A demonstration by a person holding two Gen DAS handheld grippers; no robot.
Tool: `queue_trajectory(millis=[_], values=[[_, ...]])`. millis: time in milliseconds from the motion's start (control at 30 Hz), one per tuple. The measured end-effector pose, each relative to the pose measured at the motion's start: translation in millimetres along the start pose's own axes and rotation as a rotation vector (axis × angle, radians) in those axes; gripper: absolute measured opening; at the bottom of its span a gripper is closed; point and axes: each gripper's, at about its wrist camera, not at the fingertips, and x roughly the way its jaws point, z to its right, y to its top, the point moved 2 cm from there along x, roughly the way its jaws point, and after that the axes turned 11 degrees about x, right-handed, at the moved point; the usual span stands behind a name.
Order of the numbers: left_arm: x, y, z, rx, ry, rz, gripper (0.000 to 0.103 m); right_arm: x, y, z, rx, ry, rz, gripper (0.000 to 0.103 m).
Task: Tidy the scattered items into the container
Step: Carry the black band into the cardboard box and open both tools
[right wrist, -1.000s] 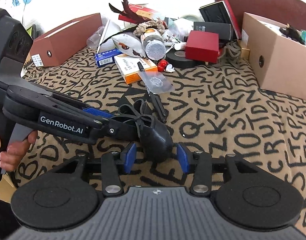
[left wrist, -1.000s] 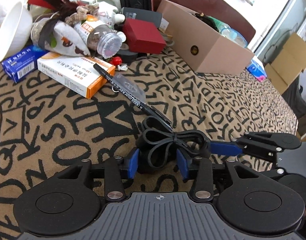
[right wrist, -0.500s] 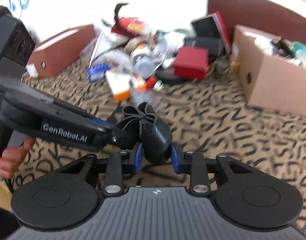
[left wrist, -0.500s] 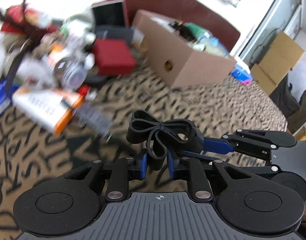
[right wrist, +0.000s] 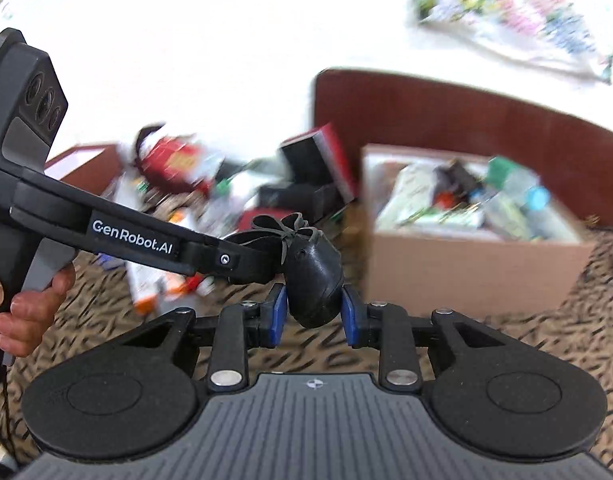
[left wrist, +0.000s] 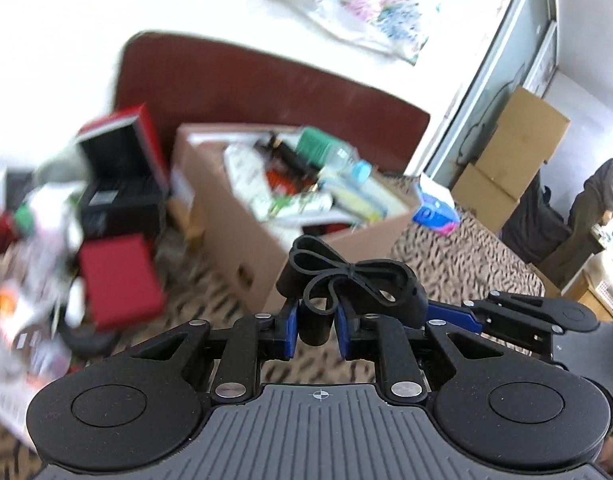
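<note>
Both the left gripper (left wrist: 315, 328) and right gripper (right wrist: 314, 314) clamp the black band bundle (left wrist: 348, 286) above the desk (left wrist: 458, 248); the filled cardboard box (left wrist: 242, 240) stands just ahead, a red box (left wrist: 120, 280) lies left

Both wrist cameras look forward and downward along their fingers, close in; both share the open brown cardboard box (left wrist: 266, 216) (right wrist: 466, 268) farther off.

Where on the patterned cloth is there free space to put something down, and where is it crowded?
Free: the patterned cloth in front of the cardboard box. Crowded: the clutter pile left of the box around the red case, and the box itself, nearly full.
</note>
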Motion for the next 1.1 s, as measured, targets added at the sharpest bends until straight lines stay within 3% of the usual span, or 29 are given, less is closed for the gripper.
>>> queue_trajectory(millis=[233,433,733,900,933,1000,1067,1100], values=[[56.6,71.2,13.7,0.024,-0.045,0.045,0.035,5.5,44.6,48.8,0.022,-0.109,0.073,0.032],[120.1,111.8,27.3,0.054,-0.069,0.048,0.035,21.9,71.2,100.1,0.063,-0.205,0.142,0.033],[212.3,130.5,33.3,0.061,-0.073,-0.006,0.036,66.5,79.0,167.4,0.152,-0.258,0.125,0.033],[254.4,132.0,33.6,0.072,-0.027,-0.038,0.039,91.7,75.2,195.8,0.176,-0.299,0.100,0.036],[257.9,131.7,32.4,0.073,-0.016,-0.037,0.044,97.3,73.7,200.9,0.183,-0.300,0.088,0.040],[257.5,130.8,29.1,0.057,-0.021,-0.032,0.085,107.0,68.5,208.0,0.184,-0.316,0.055,0.047],[248.3,129.3,25.7,0.039,-0.008,-0.003,0.098,106.7,63.3,206.3,0.159,-0.327,0.063,0.067],[242.8,128.6,25.4,0.045,-0.008,0.012,0.098,104.6,61.7,203.9,0.146,-0.339,0.074,0.074]])
